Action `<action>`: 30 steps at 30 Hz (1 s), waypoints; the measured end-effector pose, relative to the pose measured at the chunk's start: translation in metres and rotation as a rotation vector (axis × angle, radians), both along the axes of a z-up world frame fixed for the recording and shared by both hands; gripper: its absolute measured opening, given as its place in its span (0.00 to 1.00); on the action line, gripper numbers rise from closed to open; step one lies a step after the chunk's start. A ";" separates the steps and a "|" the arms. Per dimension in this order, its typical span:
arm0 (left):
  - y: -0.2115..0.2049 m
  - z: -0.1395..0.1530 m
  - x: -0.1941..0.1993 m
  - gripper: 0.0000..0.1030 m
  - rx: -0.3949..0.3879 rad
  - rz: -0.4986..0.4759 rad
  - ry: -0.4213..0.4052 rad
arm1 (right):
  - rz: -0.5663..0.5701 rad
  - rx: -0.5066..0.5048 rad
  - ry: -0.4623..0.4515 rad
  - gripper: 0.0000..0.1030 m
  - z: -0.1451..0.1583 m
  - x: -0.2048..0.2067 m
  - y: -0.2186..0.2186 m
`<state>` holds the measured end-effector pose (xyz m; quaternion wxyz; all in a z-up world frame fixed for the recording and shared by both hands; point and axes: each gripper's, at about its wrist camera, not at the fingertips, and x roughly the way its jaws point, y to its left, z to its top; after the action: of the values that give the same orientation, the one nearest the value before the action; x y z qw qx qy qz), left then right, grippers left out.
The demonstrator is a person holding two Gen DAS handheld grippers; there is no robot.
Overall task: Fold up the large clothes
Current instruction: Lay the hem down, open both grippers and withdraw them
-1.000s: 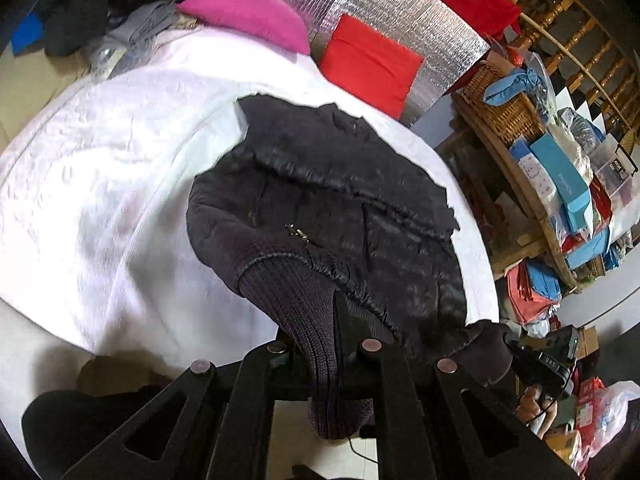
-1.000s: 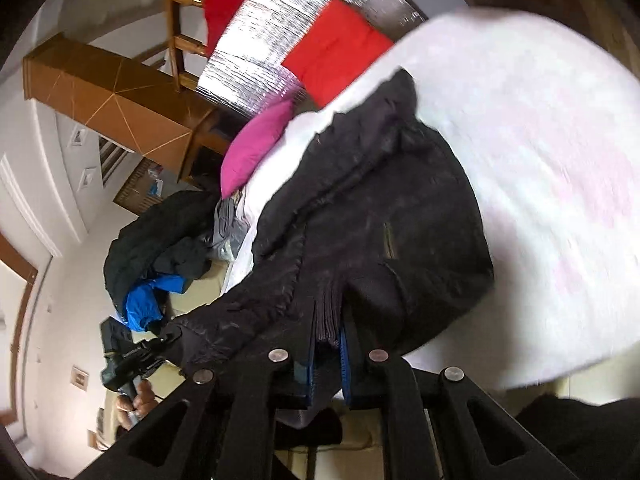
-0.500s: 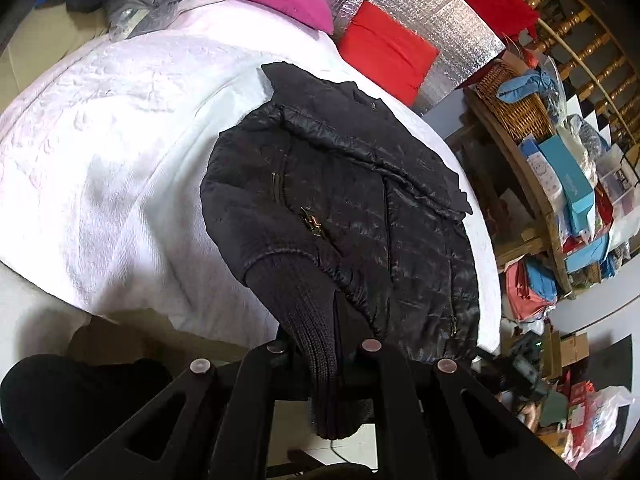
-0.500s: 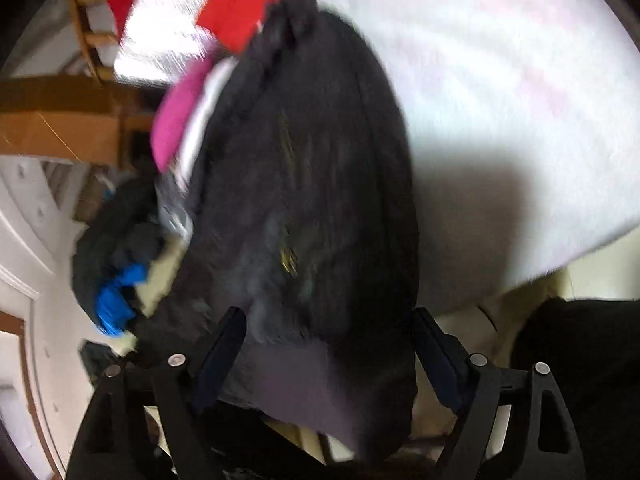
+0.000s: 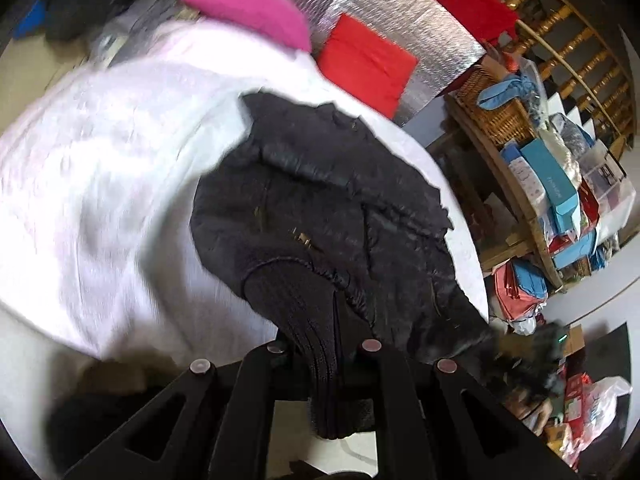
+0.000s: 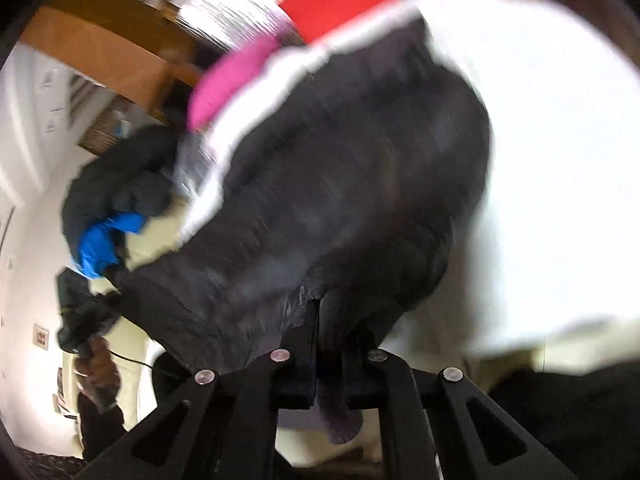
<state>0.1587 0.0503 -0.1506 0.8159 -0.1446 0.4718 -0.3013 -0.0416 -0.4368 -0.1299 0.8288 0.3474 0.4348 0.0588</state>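
Your left gripper (image 5: 334,344) still pinches the black jacket (image 5: 320,208) by its knitted cuff; your right gripper (image 6: 324,344), open a moment ago, now clamps its hem at the bed's (image 5: 100,152) near edge, ready to fold.

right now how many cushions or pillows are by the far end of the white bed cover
2: a pink pillow at the far edge of the white bed cover, and a red cushion just right of it against the silver sheet. Others may be hidden.
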 end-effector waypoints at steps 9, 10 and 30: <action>-0.045 0.095 0.133 0.08 -0.028 -0.024 -0.161 | -0.116 -0.133 -0.235 0.08 0.108 0.156 -0.070; -0.056 0.101 0.154 0.08 -0.018 -0.020 -0.166 | -0.130 -0.136 -0.244 0.08 0.114 0.169 -0.076; -0.196 -0.064 0.455 0.14 -0.001 0.096 0.149 | -0.369 0.149 -0.021 0.09 -0.082 0.471 -0.208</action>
<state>0.6135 -0.1460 -0.2148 0.7920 -0.1894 0.5238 -0.2502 0.4291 -0.6450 -0.2117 0.8021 0.4807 0.3495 -0.0585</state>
